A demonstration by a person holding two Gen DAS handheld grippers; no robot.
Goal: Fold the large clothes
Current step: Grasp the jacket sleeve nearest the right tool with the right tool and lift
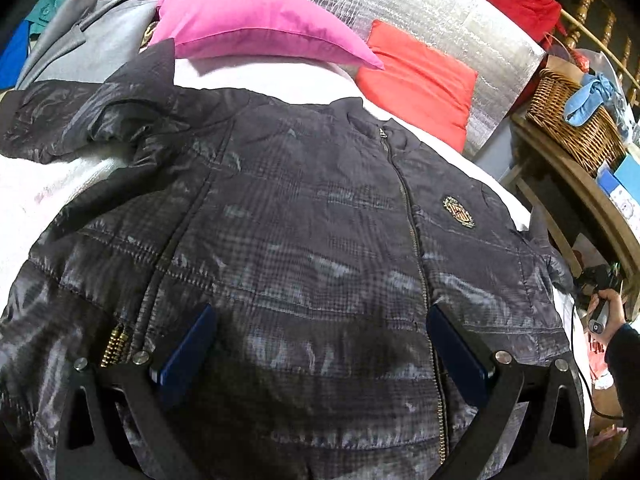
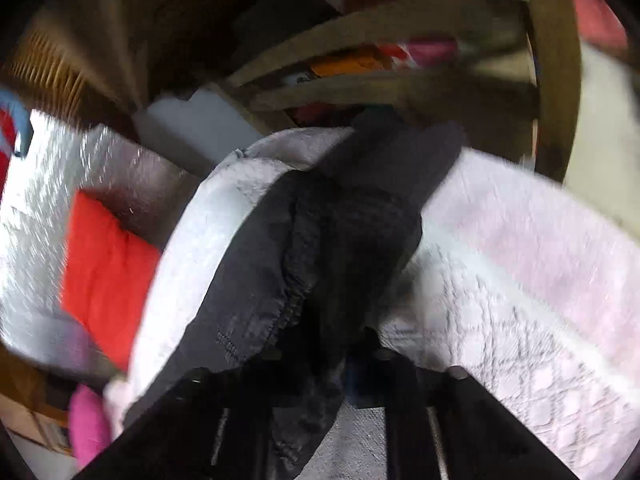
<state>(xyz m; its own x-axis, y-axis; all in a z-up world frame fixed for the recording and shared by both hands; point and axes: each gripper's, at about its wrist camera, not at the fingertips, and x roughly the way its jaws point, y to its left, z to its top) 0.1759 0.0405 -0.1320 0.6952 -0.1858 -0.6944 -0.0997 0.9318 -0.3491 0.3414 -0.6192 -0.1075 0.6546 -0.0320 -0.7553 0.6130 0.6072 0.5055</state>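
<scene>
Left claw: the left claw (image 1: 320,344) stands wide apart with nothing between its blue pads (image 1: 188,344); it hangs over the lower front of the jacket and no contact with the cloth is visible.
Right claw: the right claw (image 2: 352,364) is drawn together and appears clamped on a bunched dark part of the jacket, most likely the cuff end of a sleeve (image 2: 304,248); the right wrist view is blurred, so the exact pinch point is hard to make out.
Jacket: the dark quilted jacket (image 1: 304,216) lies front up on the bed (image 1: 36,188), zipper (image 1: 412,220) closed, crest badge (image 1: 458,211) showing on the chest, body spread mostly flat.
Far sleeve: the other sleeve (image 1: 68,120) lies crumpled out to the left of the left wrist view, near the grey garment (image 1: 92,40).
Around it: a pink pillow (image 1: 256,24) and a red cushion (image 1: 420,84) sit beyond the collar, a wicker basket (image 1: 576,128) on furniture to the right.
Person: a hand (image 1: 606,312) grips the handle of the second tool at the right edge of the left wrist view.
Done: the jacket is laid out and zipped; 1 sleeve appears to be seized.
Left: by my reading no fold is made yet; both sleeves need bringing across the front, then the body folded over.
</scene>
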